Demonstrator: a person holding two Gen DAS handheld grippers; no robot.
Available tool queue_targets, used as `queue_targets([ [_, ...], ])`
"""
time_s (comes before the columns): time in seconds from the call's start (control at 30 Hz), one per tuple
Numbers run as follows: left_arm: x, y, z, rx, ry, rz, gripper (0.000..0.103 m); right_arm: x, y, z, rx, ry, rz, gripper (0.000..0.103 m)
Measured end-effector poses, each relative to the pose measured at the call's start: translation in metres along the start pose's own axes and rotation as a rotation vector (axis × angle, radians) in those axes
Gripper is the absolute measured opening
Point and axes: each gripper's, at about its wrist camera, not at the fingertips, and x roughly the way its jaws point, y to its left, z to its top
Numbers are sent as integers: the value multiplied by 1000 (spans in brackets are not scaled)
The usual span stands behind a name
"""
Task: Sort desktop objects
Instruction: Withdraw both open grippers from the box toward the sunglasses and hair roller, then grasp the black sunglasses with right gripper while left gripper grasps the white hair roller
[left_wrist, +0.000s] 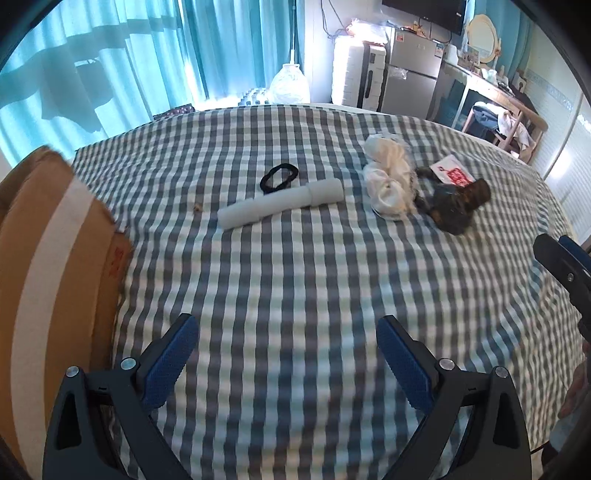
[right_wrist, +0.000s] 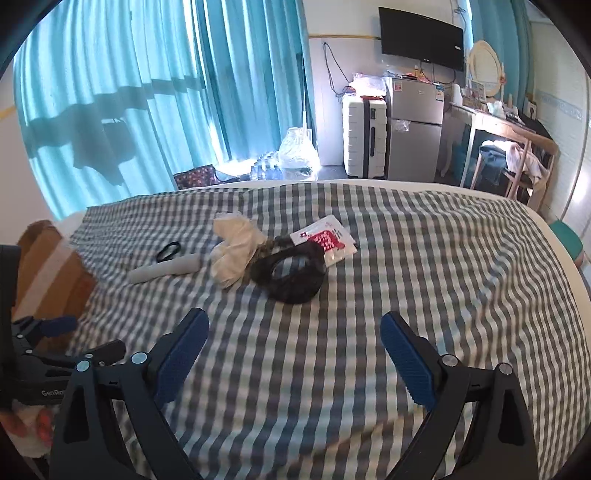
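Seemingly nothing is sorted yet: every loose item lies out on the blue-and-white checked bedspread (left_wrist: 295, 277), and none can be seen resting in the brown cardboard box with a white tape stripe (left_wrist: 55, 258) at the bed's left edge. That the box is the intended destination is a judgement only; its inside is hidden.

Items left to handle, from left to right: a small black elastic hair loop (left_wrist: 279, 178), just behind a white foam cylinder with a narrower middle section (left_wrist: 280, 203); a crumpled cream-white fabric scrunchie (left_wrist: 388, 184); touching it, a dark brown furry ring-shaped band (right_wrist: 291, 275); and a flat white packet with red print (right_wrist: 327, 240), its near edge overlapped by that band.

The left gripper (left_wrist: 288, 360) hovers low over bare bedspread with its blue-padded fingers (left_wrist: 170, 363) spread wide and holding nothing. The right gripper (right_wrist: 295, 358) is likewise wide apart and empty, with the furry band the closest item ahead of it.

Obstacles: the scrunchie, band and packet are bunched together, so lifting one probably disturbs the others. The two grippers sit close side by side. Beyond the bed stand teal curtains (right_wrist: 129, 92), a white suitcase (right_wrist: 364, 136) and a small silver fridge (right_wrist: 415, 129), all well apart from the work.
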Motion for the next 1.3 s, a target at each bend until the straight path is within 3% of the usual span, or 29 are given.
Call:
queue_targets([
  [0.3, 63, 15, 49, 28, 2, 26, 100, 83, 2, 21, -12, 59, 4, 95],
  [0.53, 97, 27, 69, 34, -21, 31, 100, 112, 5, 28, -11, 100, -25, 95],
  [0.73, 116, 30, 80, 23, -13, -13, 102, 133, 8, 29, -27, 147, -16, 94],
  [0.77, 115, 30, 80, 23, -15, -20, 102, 134, 8, 28, -28, 149, -16, 90],
  [0.83, 112, 31, 78, 42, -30, -57, 87, 132, 5, 27, -5, 146, -10, 77],
  [0.9, 108, 26, 72, 105, -36, -65, 82, 131, 1, 26, 26, 153, -10, 77],
  [1.0, 101, 20, 69, 179, -23, -47, 63, 124, -3, 22, 48, 152, -19, 77],
  [1.1, 96, 16, 73, 189, 1, -46, 45, 113, -8, 18, 86, 151, -8, 77],
  [1.13, 94, 18, 74, 192, 4, -48, 35, 108, -8, 18, 99, 152, -2, 77],
  [1.17, 89, 19, 73, 200, -1, -40, 32, 101, -10, 15, 118, 146, 1, 76],
  [1.2, 84, 19, 73, 201, 13, -61, 12, 94, -11, 13, 132, 144, 8, 76],
  [1.3, 74, 15, 62, 208, 37, -70, 10, 74, -10, 5, 151, 137, 18, 76],
])
